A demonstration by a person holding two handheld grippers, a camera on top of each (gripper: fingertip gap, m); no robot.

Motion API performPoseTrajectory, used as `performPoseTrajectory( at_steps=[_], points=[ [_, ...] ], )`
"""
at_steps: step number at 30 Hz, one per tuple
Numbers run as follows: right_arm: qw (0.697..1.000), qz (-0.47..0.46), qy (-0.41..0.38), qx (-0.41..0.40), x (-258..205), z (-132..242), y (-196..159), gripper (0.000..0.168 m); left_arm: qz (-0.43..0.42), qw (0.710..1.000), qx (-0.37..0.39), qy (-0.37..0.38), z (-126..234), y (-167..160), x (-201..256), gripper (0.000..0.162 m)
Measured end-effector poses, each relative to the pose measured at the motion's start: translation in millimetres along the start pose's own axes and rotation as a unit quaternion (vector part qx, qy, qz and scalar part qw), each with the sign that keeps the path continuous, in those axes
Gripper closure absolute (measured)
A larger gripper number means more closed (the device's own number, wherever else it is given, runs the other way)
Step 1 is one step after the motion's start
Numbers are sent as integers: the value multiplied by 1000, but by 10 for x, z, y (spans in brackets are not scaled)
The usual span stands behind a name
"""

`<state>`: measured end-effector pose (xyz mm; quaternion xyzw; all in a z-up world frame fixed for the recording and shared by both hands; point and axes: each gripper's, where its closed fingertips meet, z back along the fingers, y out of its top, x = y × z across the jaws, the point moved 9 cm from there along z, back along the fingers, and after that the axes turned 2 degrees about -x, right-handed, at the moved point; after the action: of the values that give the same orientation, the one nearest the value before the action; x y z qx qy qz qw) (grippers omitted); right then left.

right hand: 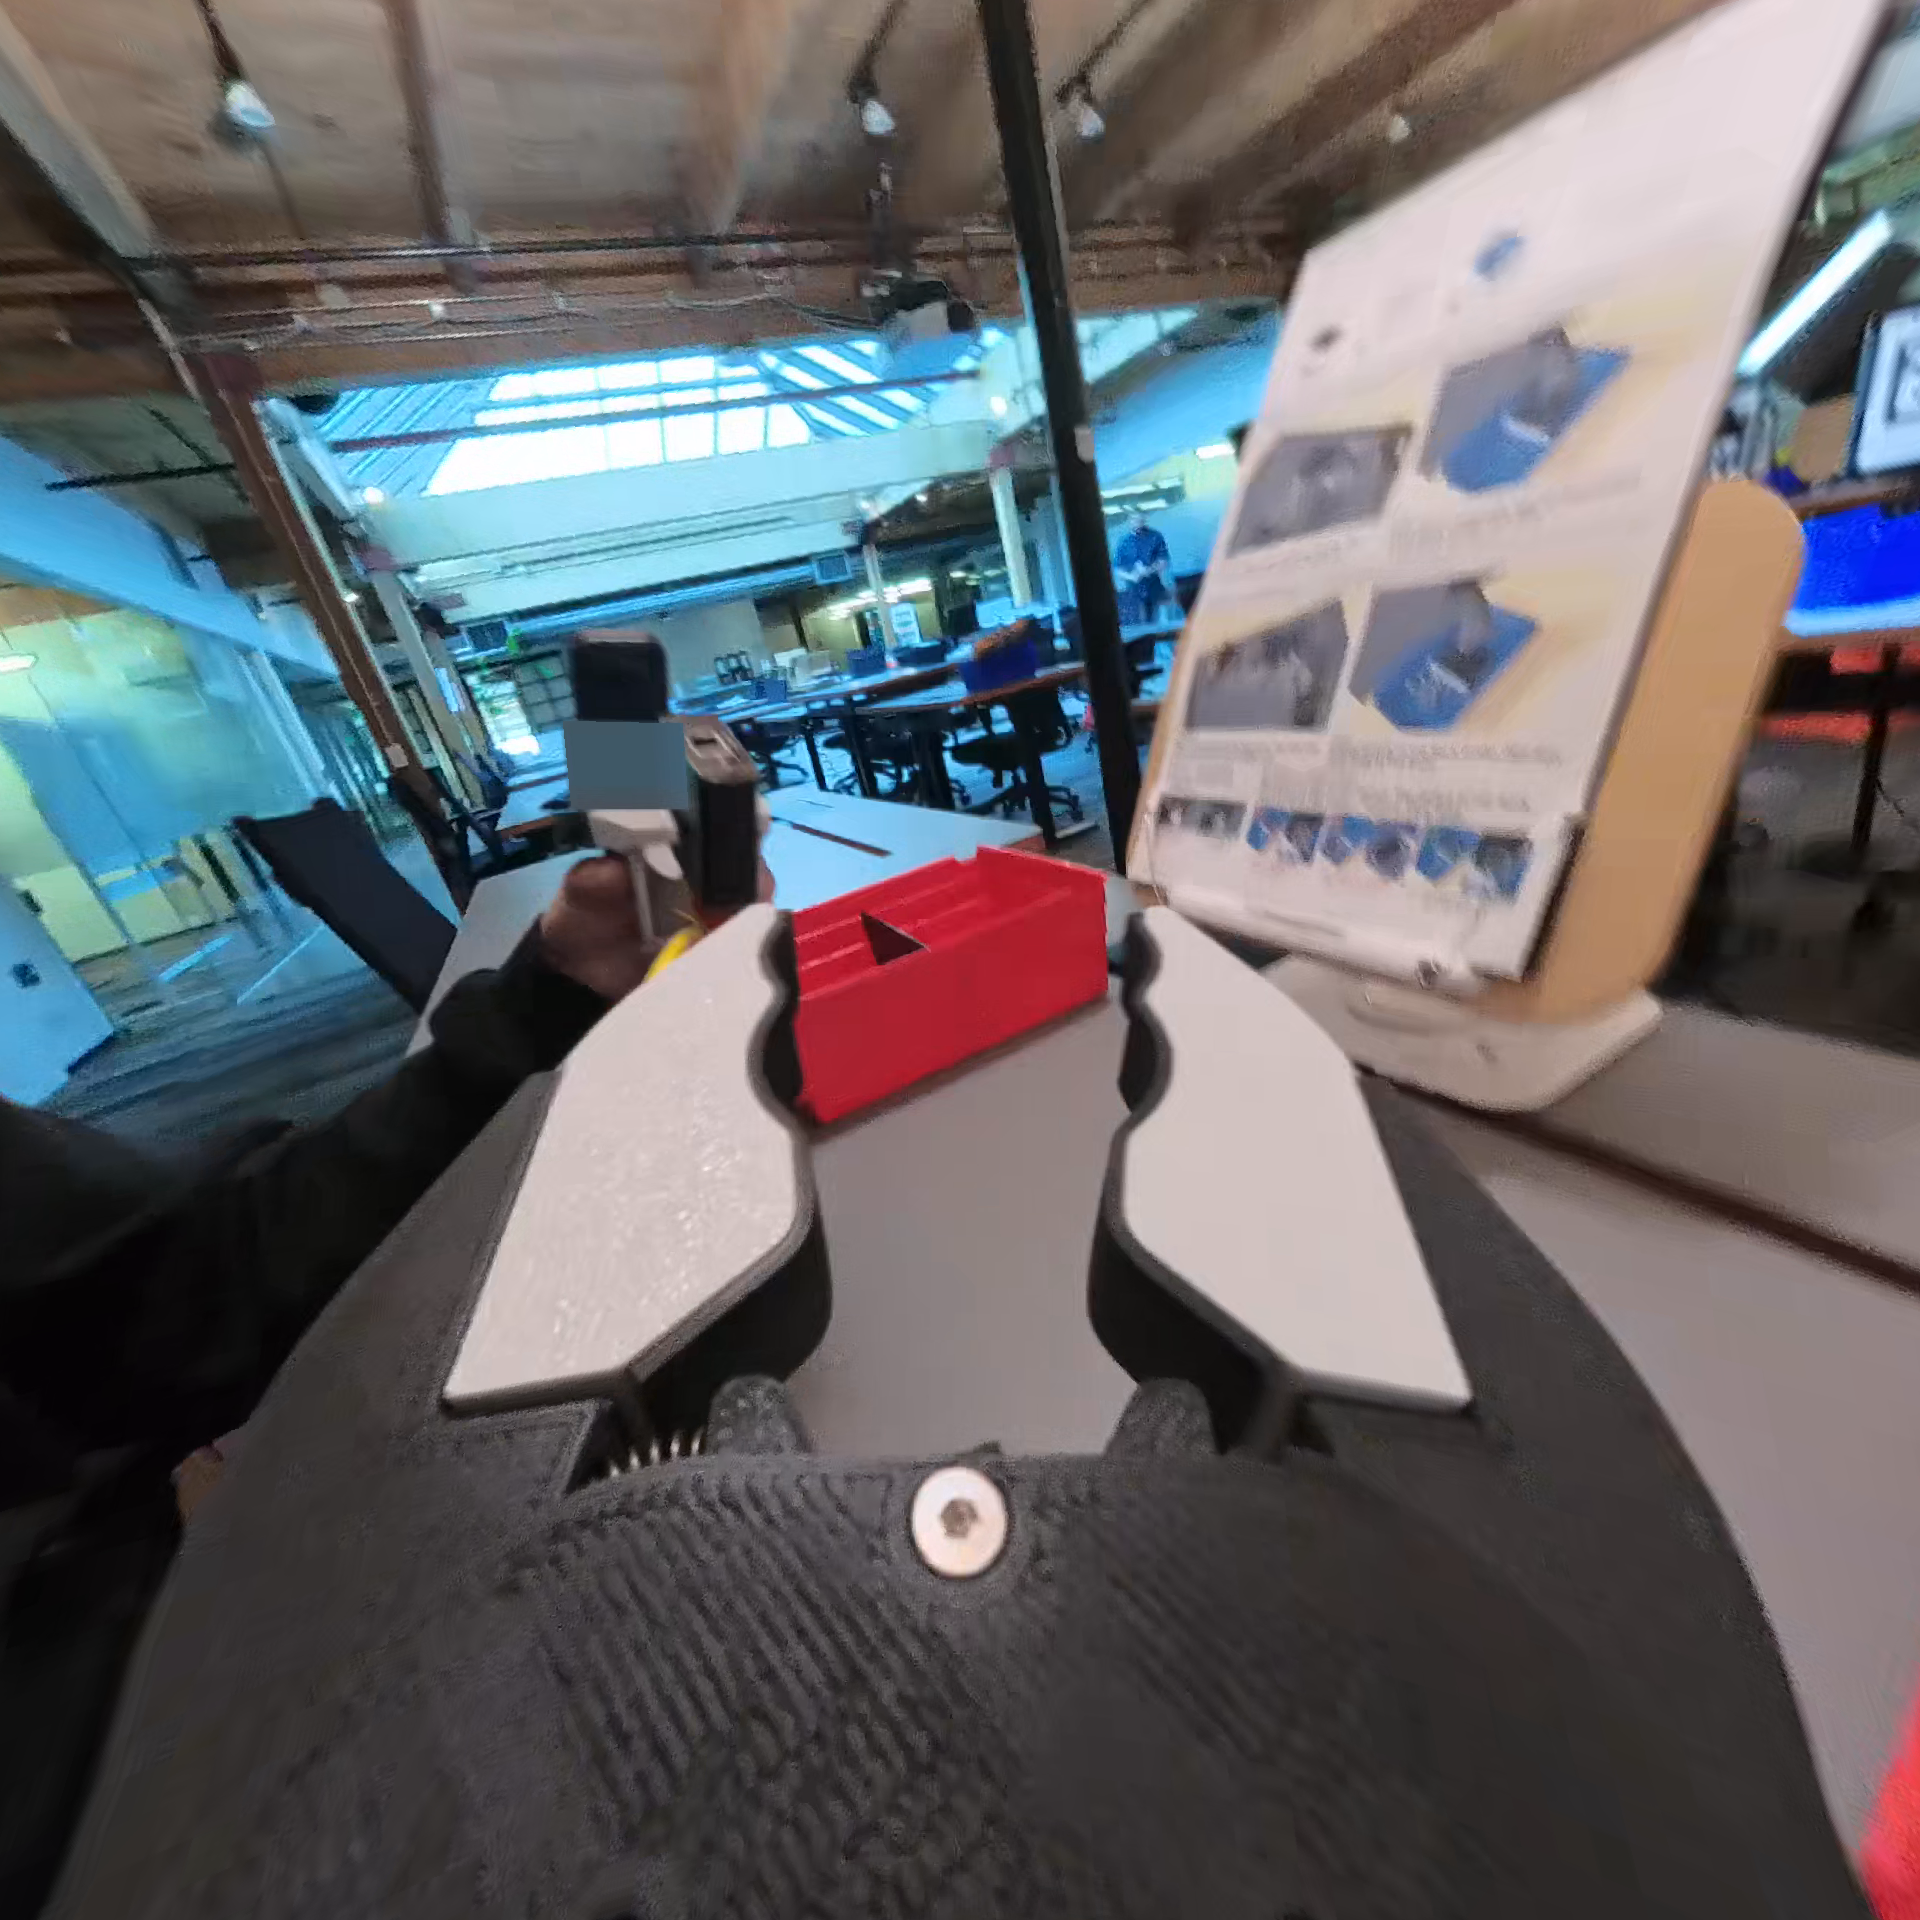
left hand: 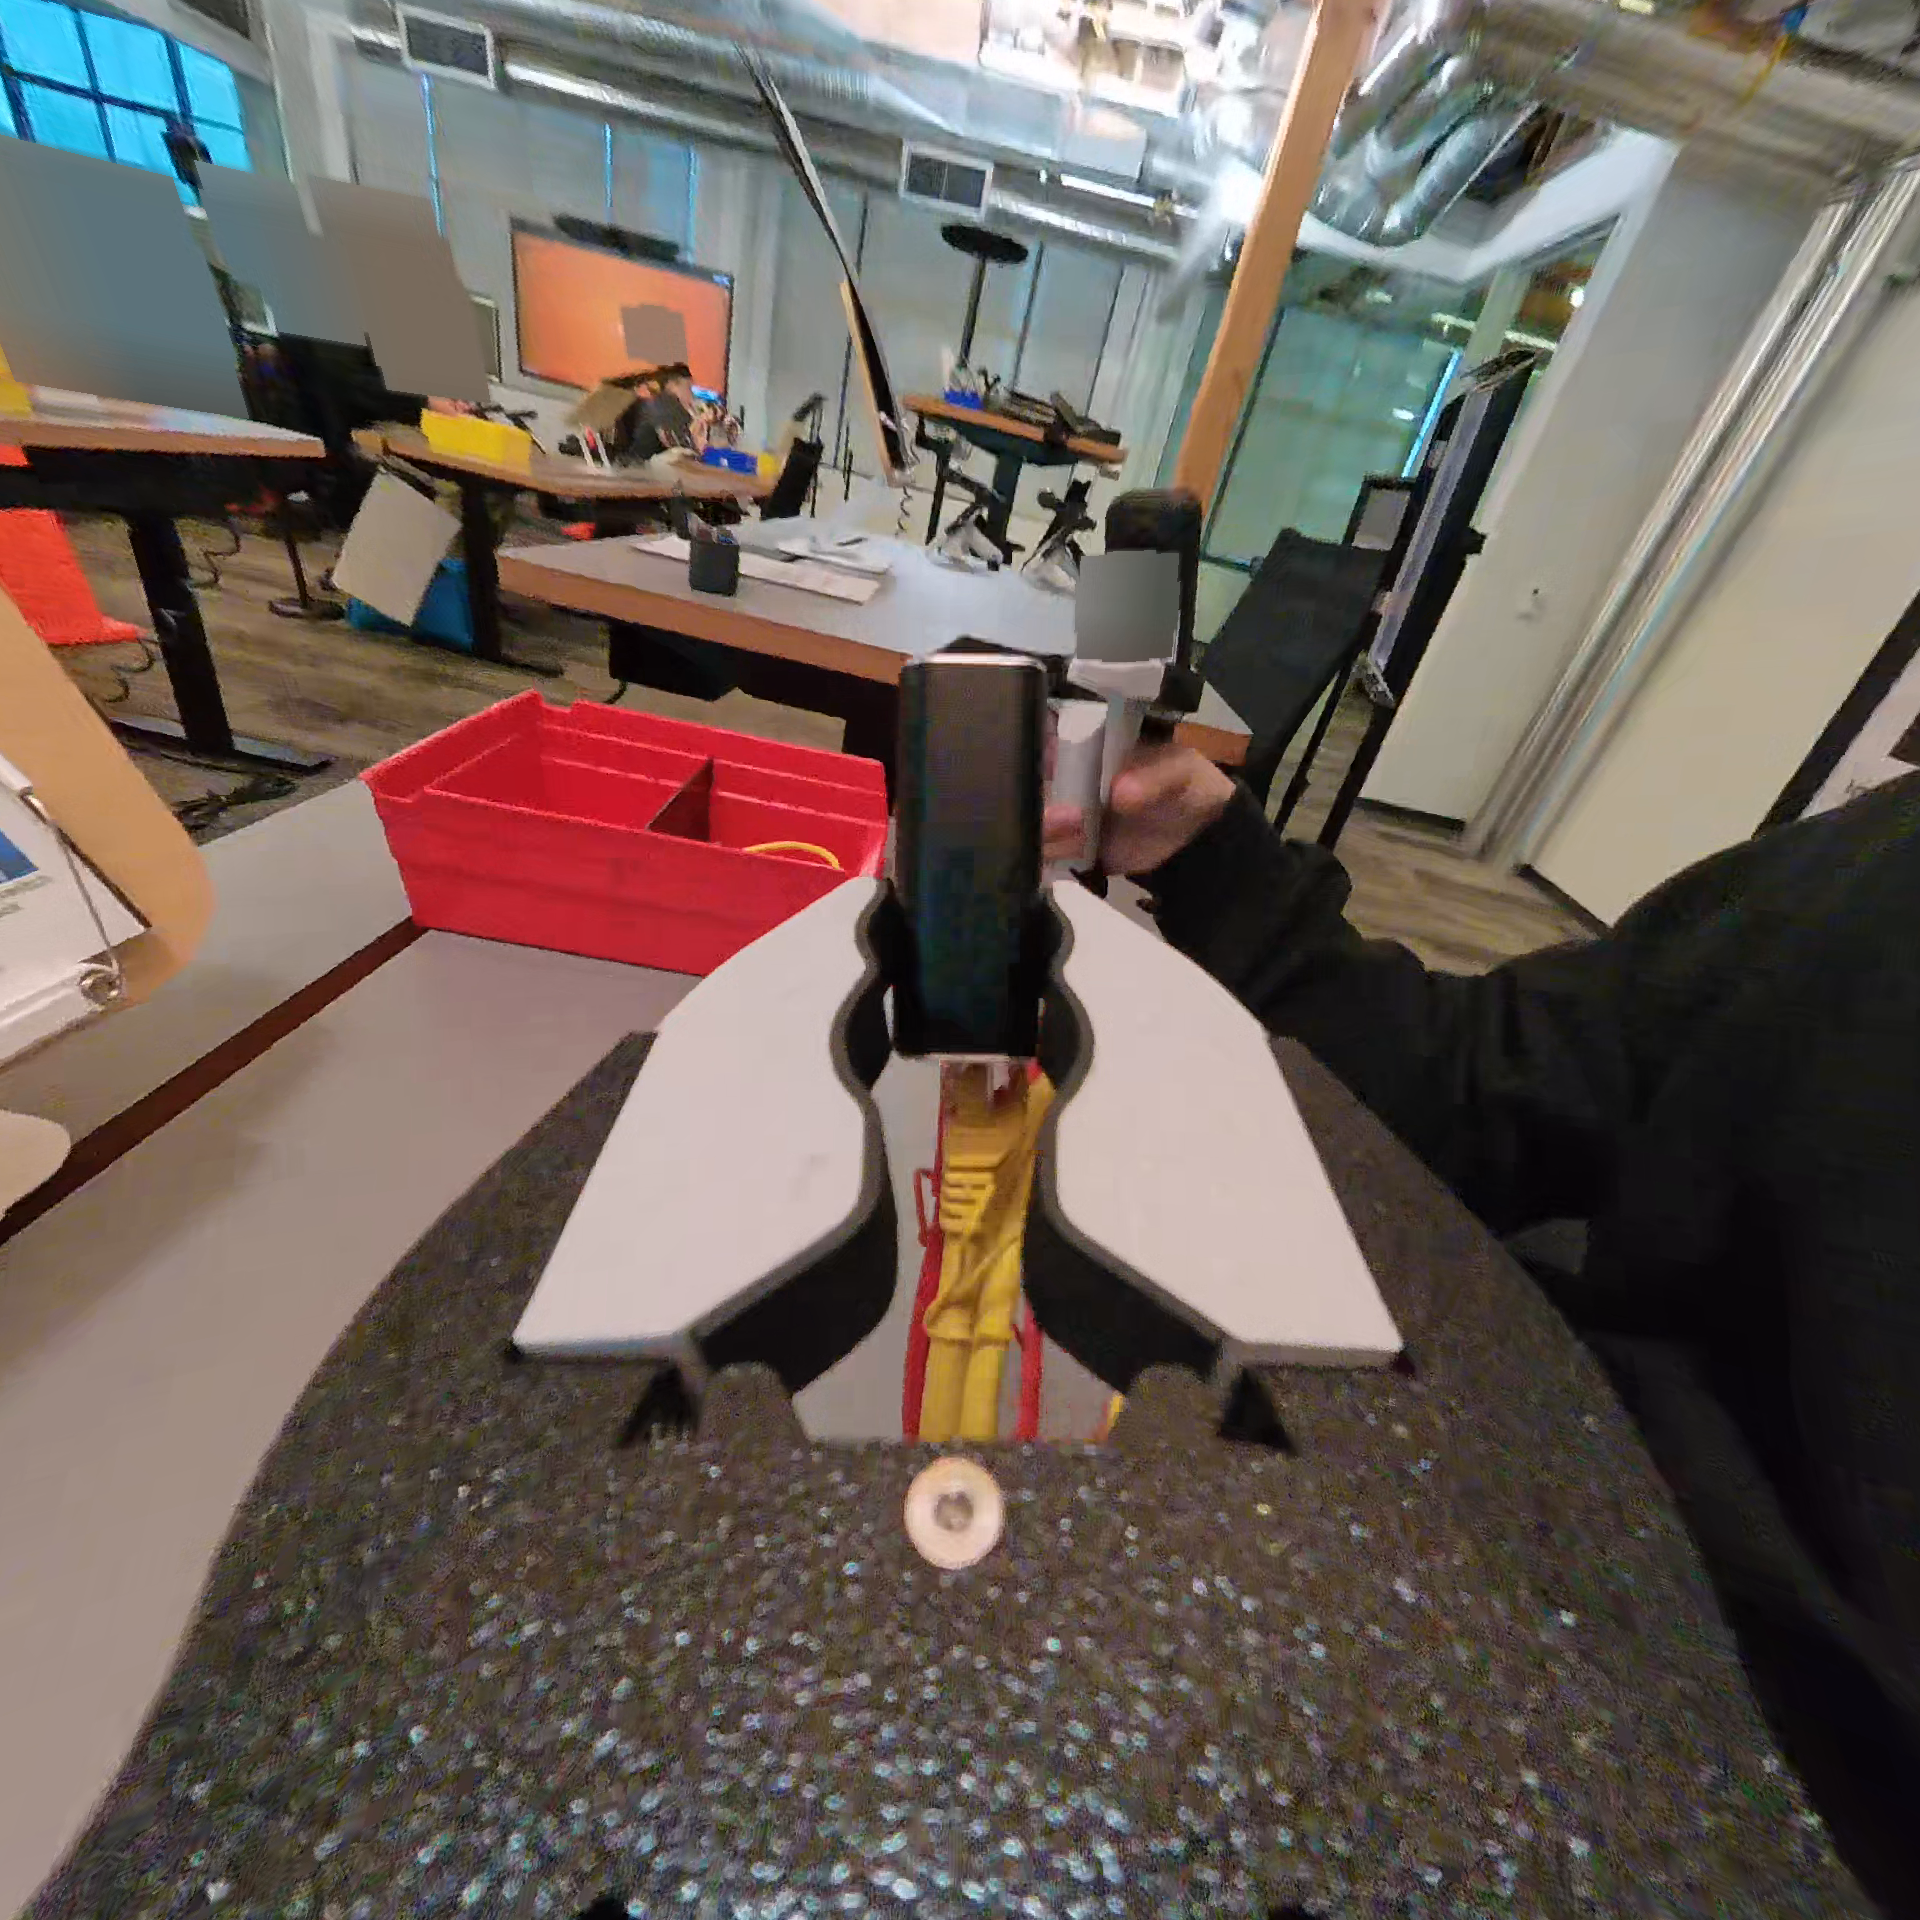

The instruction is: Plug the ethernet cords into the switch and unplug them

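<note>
My left gripper [left hand: 966,935] is shut on a black switch [left hand: 966,831] and holds it upright above the grey table [left hand: 312,1143]. Yellow ethernet cords [left hand: 982,1226] are plugged into the switch's near end and run back between the fingers, with a thin red cord [left hand: 920,1340] beside them. My right gripper [right hand: 951,935] is open and empty over the table [right hand: 956,1247], pointing at the red bin [right hand: 966,977]. In the right wrist view the switch [right hand: 724,821] and a bit of yellow cord [right hand: 670,951] show at the far left, held by the other gripper.
A red divided bin [left hand: 623,831] with a yellow cord in it stands on the table behind the switch. A wooden stand with printed instruction sheets [right hand: 1455,623] stands to the right of the bin. A person's hand and dark sleeve [left hand: 1351,987] hold the right gripper's handle.
</note>
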<state>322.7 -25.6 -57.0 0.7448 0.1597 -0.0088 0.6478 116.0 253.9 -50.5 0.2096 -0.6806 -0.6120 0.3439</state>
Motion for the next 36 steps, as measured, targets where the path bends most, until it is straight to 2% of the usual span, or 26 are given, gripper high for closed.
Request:
performPoseTrajectory(
  at_steps=[1, 3, 5, 7, 8, 11, 16, 18, 20, 23, 24, 26, 30, 32, 34, 36],
  points=[
    [1000, 16, 20, -9, -33, -146, 62, 115, 3, 1000, -15, -4, -47, 33, -26, 137],
    [995, 42, 56, -74, -31, -534, 37, 98, 8, 999, -27, -17, -143, 89, -67, 137],
    [983, 62, 104, -137, -5, -911, -89, 97, 10, 1000, -21, -10, -207, 141, -94, 137],
    [975, 65, 140, -158, -13, -1218, -200, 92, -9, 1000, -11, -2, -247, 170, -104, 137],
    [969, 75, 170, -163, -37, -1325, -243, 93, -10, 1000, 1, 5, -258, 180, -118, 137],
    [965, 86, 200, -148, -56, -1530, -331, 116, -5, 999, 32, 10, -254, 174, -189, 137],
    [967, 33, 238, -88, 9, -1619, -479, 127, -7, 999, 41, 1, -232, 122, -332, 137],
    [969, -3, 236, -75, 56, -1650, -452, 120, 3, 999, 35, 7, -220, 82, -386, 137],
    [967, -19, 248, -52, 47, -1638, -432, 127, 6, 999, 33, 11, -213, 55, -415, 137],
    [968, -6, 242, -62, 22, -1700, -523, 134, 3, 1000, 17, 14, -242, 28, -412, 138],
    [967, -2, 248, -63, 0, -1722, -536, 141, 0, 1000, 10, 22, -261, 19, -408, 137],
    [967, 14, 246, -67, -10, -1740, -541, 142, -12, 1000, 3, 25, -270, 15, -388, 138],
    [955, 37, 255, -145, -9, -1696, -523, 144, -56, 995, -73, 44, -271, -24, -323, 136],
    [949, 49, 250, -187, -12, -1666, -546, 144, -74, 993, -59, 66, -288, -2, -290, 125],
    [936, 64, 247, -245, -33, -1670, -604, 144, -68, 996, -27, 59, -310, 27, -250, 127],
    [929, 80, 246, -264, -81, -1692, -634, 144, -29, 997, -62, 33, -354, -20, -242, 122]
  ],
)
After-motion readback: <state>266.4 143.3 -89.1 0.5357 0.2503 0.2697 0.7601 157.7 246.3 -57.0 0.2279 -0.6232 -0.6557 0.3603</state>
